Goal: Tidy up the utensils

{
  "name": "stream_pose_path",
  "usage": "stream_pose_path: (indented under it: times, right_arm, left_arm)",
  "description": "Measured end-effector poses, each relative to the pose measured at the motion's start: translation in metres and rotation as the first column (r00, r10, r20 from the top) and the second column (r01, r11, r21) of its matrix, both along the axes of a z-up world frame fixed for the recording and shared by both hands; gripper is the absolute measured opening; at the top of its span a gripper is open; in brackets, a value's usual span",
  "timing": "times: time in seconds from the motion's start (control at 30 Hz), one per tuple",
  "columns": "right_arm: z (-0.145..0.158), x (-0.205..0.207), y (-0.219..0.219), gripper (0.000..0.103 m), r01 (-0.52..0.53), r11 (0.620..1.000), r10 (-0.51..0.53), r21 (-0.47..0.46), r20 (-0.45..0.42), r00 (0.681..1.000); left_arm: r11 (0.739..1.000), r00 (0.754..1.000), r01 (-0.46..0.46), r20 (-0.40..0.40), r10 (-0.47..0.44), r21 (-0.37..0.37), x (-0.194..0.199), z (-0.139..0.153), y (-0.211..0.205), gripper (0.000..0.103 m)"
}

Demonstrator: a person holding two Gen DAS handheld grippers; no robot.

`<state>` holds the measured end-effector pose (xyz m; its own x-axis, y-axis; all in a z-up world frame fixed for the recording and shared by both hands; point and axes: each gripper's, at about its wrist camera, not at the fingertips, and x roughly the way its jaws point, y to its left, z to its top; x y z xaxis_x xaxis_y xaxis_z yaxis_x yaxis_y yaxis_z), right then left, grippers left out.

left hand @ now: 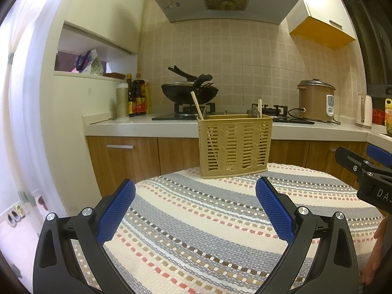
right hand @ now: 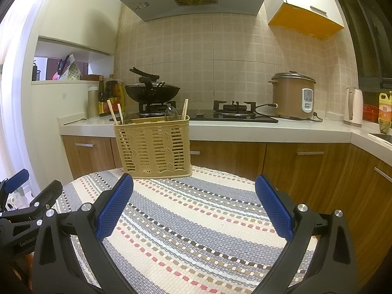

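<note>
A tan slotted plastic utensil basket (left hand: pixel 234 145) stands at the far edge of a table under a striped woven cloth (left hand: pixel 196 232); it also shows in the right wrist view (right hand: pixel 153 145). Wooden chopsticks (left hand: pixel 196 104) and clear plastic spoons (right hand: pixel 171 114) stick up from it. My left gripper (left hand: pixel 196 210) is open and empty, low over the cloth, short of the basket. My right gripper (right hand: pixel 194 208) is open and empty, to the basket's right. Each gripper shows at the edge of the other's view.
Behind the table runs a kitchen counter (left hand: pixel 147 125) with a gas hob, a black wok (left hand: pixel 189 91), sauce bottles (left hand: pixel 138 98), a brown rice cooker (left hand: pixel 316 100) and a white kettle (right hand: pixel 354 109). Wooden cabinets stand below, a range hood above.
</note>
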<state>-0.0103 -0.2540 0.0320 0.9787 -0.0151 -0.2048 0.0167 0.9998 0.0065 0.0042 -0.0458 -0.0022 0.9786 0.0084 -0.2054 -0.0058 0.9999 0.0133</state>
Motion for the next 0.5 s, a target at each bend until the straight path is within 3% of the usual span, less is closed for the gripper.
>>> stream_pose_path:
  times: [0.5]
  right_arm:
    - [-0.0014, 0.0014, 0.0002, 0.095, -0.001, 1.0, 0.001, 0.008, -0.004, 1.0]
  left_arm:
    - [1.0, 1.0, -0.011, 0.018, 0.011, 0.023, -0.0051, 0.0015, -0.0041, 0.095]
